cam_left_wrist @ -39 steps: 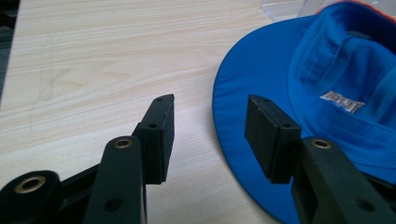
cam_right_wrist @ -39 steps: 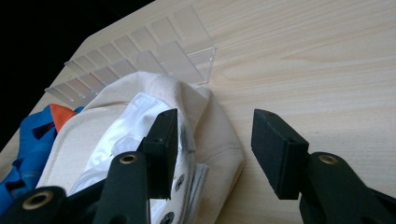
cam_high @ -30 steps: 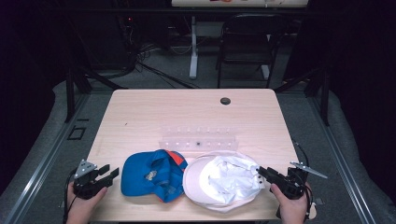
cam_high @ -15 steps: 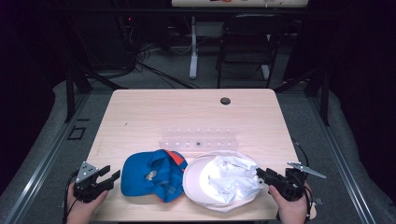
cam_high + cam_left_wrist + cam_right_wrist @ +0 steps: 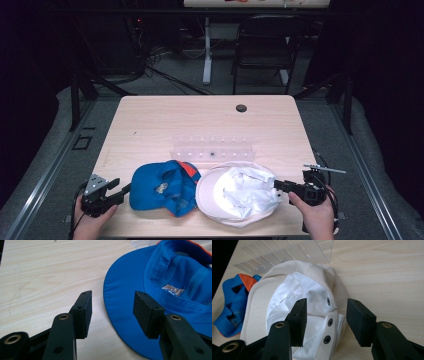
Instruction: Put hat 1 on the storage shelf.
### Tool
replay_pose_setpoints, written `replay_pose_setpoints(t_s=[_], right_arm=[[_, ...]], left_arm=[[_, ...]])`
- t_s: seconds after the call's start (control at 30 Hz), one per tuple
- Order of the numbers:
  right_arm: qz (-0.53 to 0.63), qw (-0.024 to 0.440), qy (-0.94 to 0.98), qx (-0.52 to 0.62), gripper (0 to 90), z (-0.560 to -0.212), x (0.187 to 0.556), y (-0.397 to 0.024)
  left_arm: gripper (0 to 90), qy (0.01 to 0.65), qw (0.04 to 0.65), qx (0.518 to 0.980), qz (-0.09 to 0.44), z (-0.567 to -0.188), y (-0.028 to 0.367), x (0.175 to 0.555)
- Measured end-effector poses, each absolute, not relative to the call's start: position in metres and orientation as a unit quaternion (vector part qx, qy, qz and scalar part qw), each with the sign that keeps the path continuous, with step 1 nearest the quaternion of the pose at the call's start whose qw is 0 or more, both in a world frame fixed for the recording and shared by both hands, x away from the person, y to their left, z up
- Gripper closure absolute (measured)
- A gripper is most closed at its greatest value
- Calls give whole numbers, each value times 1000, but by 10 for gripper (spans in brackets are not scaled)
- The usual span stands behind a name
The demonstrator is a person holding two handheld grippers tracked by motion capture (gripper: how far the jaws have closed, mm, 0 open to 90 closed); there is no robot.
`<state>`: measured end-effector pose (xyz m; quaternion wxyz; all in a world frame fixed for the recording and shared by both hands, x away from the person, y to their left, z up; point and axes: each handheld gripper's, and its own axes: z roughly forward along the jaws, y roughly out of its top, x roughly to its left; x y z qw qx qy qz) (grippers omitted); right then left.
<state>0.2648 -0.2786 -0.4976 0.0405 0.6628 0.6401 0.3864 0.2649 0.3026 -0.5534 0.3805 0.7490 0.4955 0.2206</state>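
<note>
Blue cap [image 5: 164, 186] lower centre, cream bucket hat [image 5: 235, 196] just right of it. Left gripper [image 5: 119, 192] and right gripper [image 5: 276, 186] both gaping, jaws just widened, nothing clamped. Advance squarely over each brim before pinching.

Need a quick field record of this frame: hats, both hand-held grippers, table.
blue hat: front left of table, brim toward left hand-held gripper
white hat: beside it on the right, inside up
left hand-held gripper: jaws just opening, over the blue brim, not clamped
right hand-held gripper: jaws just opening, over the white hat's snap strap
clear tray: behind both hats
</note>
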Motion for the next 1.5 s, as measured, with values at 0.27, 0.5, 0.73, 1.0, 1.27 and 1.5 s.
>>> replay_pose_setpoints(t_s=[0.27, 0.5, 0.73, 1.0, 1.27, 1.5], right_arm=[[327, 11, 670, 666, 488, -495, 276, -282], [312, -11, 679, 664, 532, -503, 283, -285], [305, -22, 695, 651, 599, -506, 289, -280], [288, -39, 700, 653, 611, -514, 299, -274], [266, -57, 703, 658, 684, -516, 304, -270], [258, -83, 699, 662, 785, -514, 307, -272]], left_arm=[[488, 495, 379, 749, 223, -555, 301, 266], [487, 496, 378, 750, 223, -556, 301, 266], [487, 499, 375, 749, 222, -557, 301, 267], [486, 499, 375, 749, 223, -557, 302, 267], [484, 497, 376, 750, 223, -557, 301, 267], [484, 498, 376, 749, 223, -557, 301, 268]])
